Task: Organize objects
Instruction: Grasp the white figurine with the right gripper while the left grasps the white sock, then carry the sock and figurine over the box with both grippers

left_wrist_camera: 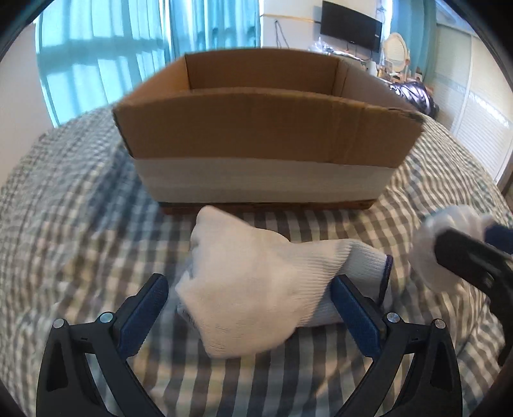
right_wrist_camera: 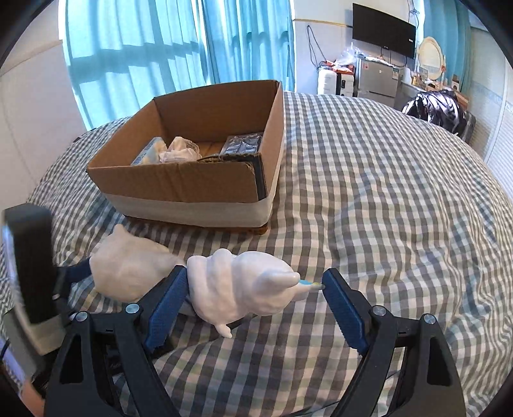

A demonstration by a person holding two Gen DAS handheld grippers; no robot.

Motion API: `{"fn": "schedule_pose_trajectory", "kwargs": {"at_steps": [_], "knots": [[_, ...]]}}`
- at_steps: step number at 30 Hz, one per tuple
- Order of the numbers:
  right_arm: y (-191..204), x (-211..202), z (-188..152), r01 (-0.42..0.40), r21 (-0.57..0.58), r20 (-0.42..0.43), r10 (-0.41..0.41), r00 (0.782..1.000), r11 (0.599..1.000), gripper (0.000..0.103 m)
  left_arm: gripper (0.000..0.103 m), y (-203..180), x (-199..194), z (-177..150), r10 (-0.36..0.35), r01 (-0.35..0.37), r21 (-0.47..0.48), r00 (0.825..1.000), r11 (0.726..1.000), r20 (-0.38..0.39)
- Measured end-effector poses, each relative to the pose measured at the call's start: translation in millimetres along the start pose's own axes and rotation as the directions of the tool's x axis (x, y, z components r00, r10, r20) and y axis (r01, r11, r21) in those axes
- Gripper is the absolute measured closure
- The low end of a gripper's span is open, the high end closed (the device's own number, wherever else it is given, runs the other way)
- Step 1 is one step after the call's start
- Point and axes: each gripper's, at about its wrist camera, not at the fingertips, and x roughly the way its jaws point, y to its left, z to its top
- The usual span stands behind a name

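Note:
A white knit glove point(left_wrist_camera: 256, 282) lies on the checked bedspread point(left_wrist_camera: 80, 208) in front of the cardboard box point(left_wrist_camera: 263, 134). My left gripper point(left_wrist_camera: 250, 298) is open, its blue pads on either side of the glove. In the right wrist view the same glove point(right_wrist_camera: 131, 266) lies left of a second white glove point(right_wrist_camera: 240, 285) with a blue-tipped edge. My right gripper point(right_wrist_camera: 253, 288) is open around that second glove; whether the pads touch it I cannot tell. The box point(right_wrist_camera: 192, 179) holds several items. The right gripper also shows blurred in the left wrist view point(left_wrist_camera: 449, 253).
The box stands on the bed point(right_wrist_camera: 384, 192), toward its left side. Blue curtains point(right_wrist_camera: 160, 48) hang behind. A TV point(right_wrist_camera: 383, 29), a small fridge point(right_wrist_camera: 375, 80) and a dark jacket point(right_wrist_camera: 439, 106) are at the far right beyond the bed.

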Motion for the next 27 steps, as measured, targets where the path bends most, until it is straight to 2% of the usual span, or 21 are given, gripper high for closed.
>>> {"fn": "schedule_pose_trajectory", "kwargs": {"at_steps": [3,5,6,7,8,10,13,19,24,27], "knots": [[0,2,-2,0.000,0.000,-0.008,0.000,1.000,1.000,0.018,0.000,11,10,4,-0.077,0.076,-0.068,0.997,0.995,-0.006],[2,3,-3,0.001,0.000,-0.010,-0.001,1.000,1.000,0.018,0.003,15,11,3,-0.101,0.100,-0.086,0.995,0.991,-0.010],[2,3,-3,0.000,0.000,-0.011,0.000,1.000,1.000,0.018,0.013,15,9,2,-0.120,0.120,-0.085,0.993,0.989,-0.005],[2,3,-3,-0.001,0.000,-0.012,0.001,1.000,1.000,0.018,0.027,14,8,1,-0.145,0.145,-0.072,0.989,0.987,-0.001],[3,3,-4,-0.001,-0.001,-0.013,0.001,1.000,1.000,0.018,0.028,12,5,1,-0.150,0.149,-0.059,0.989,0.987,0.002],[5,2,-4,0.002,-0.008,-0.013,-0.002,1.000,1.000,0.018,0.035,8,0,0,-0.130,0.131,-0.030,0.991,0.991,0.008],[6,-2,-4,0.003,-0.018,-0.007,-0.003,1.000,1.000,0.018,0.038,8,-11,-1,-0.116,0.116,-0.023,0.993,0.993,0.017],[8,-20,-6,0.005,-0.043,0.013,-0.004,1.000,0.999,0.018,0.039,17,-44,-3,-0.048,0.049,-0.045,0.999,0.998,0.024],[10,-50,-8,-0.009,-0.077,0.040,0.012,0.999,0.997,0.018,0.039,9,-87,-10,-0.031,0.035,-0.045,0.995,0.998,0.091],[11,-78,-5,-0.006,-0.090,0.081,0.013,0.997,0.996,0.018,0.039,4,-108,-10,-0.004,0.007,-0.036,0.995,0.999,0.104]]}}
